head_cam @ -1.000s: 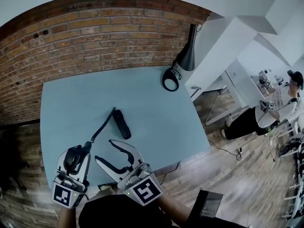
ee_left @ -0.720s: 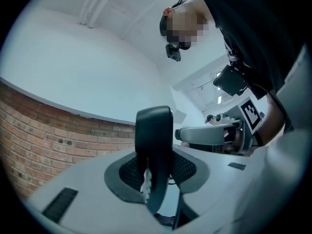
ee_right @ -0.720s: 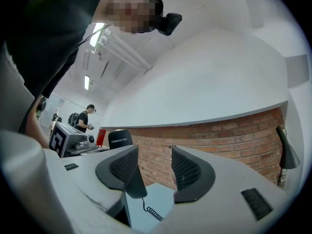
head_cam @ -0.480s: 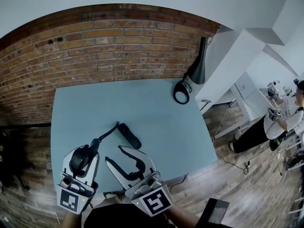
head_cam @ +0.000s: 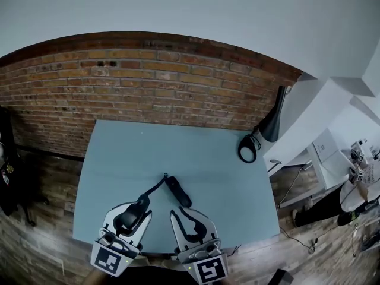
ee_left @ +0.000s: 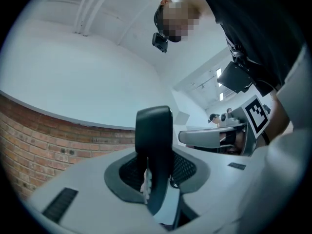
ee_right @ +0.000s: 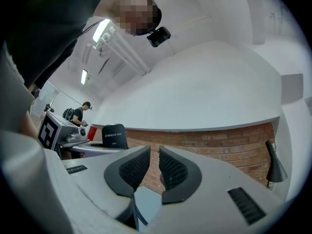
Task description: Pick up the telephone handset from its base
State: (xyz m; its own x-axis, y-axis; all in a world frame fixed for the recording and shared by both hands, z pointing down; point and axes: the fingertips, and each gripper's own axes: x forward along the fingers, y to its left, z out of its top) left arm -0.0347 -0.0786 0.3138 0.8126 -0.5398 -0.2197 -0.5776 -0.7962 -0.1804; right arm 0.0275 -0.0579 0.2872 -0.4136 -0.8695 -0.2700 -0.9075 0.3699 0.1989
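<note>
L grip (head_cam: 132, 214): jaws pinching handset (ee_left: 156, 145) across its body, pads on both sides.
R grip (ee_right: 155, 154): jaws closing, narrow gap left, nothing btwn them.
Handset: black, upright in L grip, over table's near edge.
Base (head_cam: 178, 192): black, lying on blue table (head_cam: 225, 177), just ahead of both grips.
Cord (head_cam: 155, 186): runs from base twd handset.

A workroom of an office or lab kind is indicated. A pale blue table (head_cam: 119, 153) is set against a bare brick wall (head_cam: 148, 82) directly behind it. A black desk lamp (head_cam: 261, 136) is placed at the table's far right corner. Wooden flooring (head_cam: 41, 242) is seen around the table, and white desks (head_cam: 329, 153) with equipment are ranged to its right.
</note>
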